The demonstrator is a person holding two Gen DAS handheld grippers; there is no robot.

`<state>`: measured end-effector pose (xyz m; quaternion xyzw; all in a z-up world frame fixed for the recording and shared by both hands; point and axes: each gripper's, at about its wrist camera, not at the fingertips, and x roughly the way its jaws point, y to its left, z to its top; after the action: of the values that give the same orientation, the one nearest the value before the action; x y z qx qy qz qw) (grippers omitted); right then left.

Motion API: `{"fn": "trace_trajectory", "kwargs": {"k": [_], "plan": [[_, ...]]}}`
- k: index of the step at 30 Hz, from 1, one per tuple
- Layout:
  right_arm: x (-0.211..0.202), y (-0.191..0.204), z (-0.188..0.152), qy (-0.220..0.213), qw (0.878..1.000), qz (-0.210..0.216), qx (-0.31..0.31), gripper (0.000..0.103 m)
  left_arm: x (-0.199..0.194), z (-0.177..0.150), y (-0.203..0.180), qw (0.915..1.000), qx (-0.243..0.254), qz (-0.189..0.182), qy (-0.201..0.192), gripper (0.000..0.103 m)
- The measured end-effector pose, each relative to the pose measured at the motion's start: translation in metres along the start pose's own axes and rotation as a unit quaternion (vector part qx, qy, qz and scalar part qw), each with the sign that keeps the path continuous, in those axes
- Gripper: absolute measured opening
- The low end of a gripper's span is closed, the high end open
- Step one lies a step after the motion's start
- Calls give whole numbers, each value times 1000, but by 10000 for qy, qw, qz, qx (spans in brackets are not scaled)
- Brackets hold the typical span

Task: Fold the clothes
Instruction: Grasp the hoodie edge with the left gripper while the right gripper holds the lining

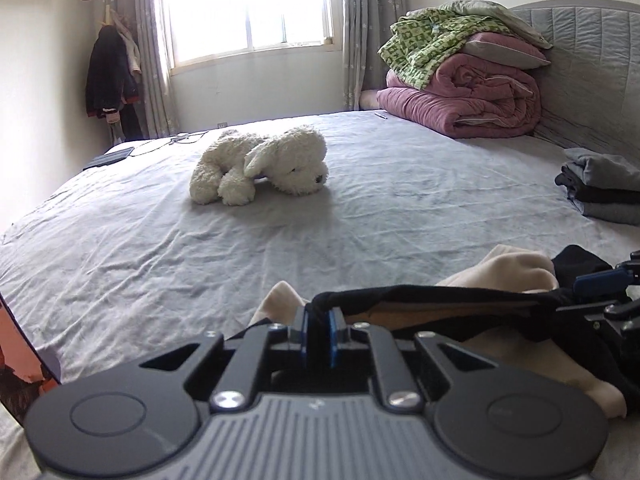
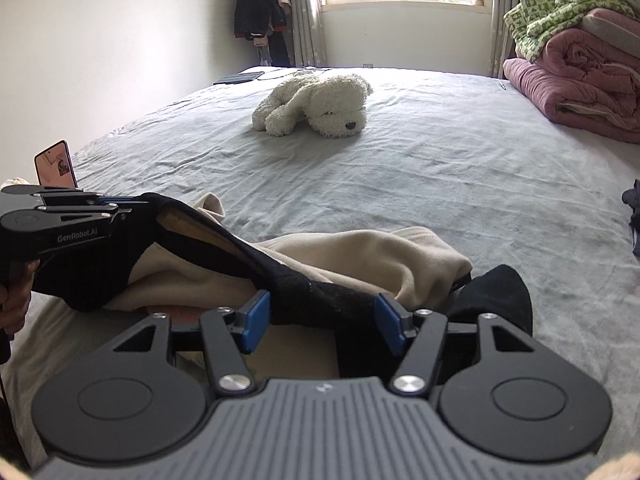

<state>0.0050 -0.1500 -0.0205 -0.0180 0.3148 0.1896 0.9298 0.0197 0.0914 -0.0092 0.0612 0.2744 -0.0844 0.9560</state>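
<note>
Left hand-held gripper [image 1: 319,330]: blue pads pressed together, pinching the hem of a black garment [image 1: 440,300]. The cloth runs taut from that pinch toward the right, lifted off the bed.

Right hand-held gripper [image 2: 322,322]: jaws spread, a band of the same black garment [image 2: 328,300] lying between the blue pads. Whether either pad touches the cloth, cannot tell; no squeeze visible.

Garment sits at the near edge of the bed [image 2: 440,168], draped over a cream fleece piece [image 2: 360,256] bunched under it. A tan lining shows inside the black cloth near the left gripper.

Mid-bed, well apart from the clothes: a white plush dog [image 1: 264,166] on its side. Far right corner: a rolled pink quilt [image 1: 460,100] with a green-patterned blanket [image 1: 432,44] on top, against a grey padded headboard. Right edge of the bed: a small stack of folded grey and dark clothes [image 1: 604,184]. Phone [image 2: 56,164] propped upright at the left, by the bed's near edge. Dark jackets hang in the far corner beside the window.
</note>
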Motion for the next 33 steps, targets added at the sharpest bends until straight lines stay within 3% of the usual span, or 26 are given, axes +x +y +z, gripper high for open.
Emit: {"fn": "trace_trajectory", "kwargs": {"k": [3, 7, 11, 15, 17, 20, 24, 28, 30, 33], "plan": [[4, -1, 2, 88, 9995, 115, -282, 62, 13, 1, 9, 9996, -221, -115, 161, 16], [6, 2, -1, 307, 9960, 409, -736, 62, 20, 1, 30, 9943, -802, -605, 347, 18], [-4, 5, -2, 328, 9908, 497, -1212, 62, 5, -1, 44, 9902, -963, -971, 276, 34], [-7, 2, -2, 252, 9889, 198, -1448, 62, -15, -4, 53, 9878, -866, -1276, 198, 40], [-4, 0, -3, 316, 9873, 53, -1556, 62, -22, -6, 54, 9851, -663, -1564, 255, 51], [-2, 0, -6, 506, 9821, -39, -1813, 62, -33, -12, 48, 9820, -162, -1853, 319, 57], [-3, 3, -11, 536, 9770, -56, -2064, 62, -34, -21, 38, 9818, 311, -1815, 461, 57], [5, 17, -15, 335, 9693, -299, -2418, 62, -27, -23, 37, 9854, 374, -1554, 584, 54], [11, 21, -14, 249, 9673, -361, -2500, 61, -24, -23, 40, 9877, 272, -1401, 633, 47], [21, 20, -11, 188, 9684, -443, -2446, 45, -18, -23, 43, 9901, 182, -1132, 808, 31]]}}
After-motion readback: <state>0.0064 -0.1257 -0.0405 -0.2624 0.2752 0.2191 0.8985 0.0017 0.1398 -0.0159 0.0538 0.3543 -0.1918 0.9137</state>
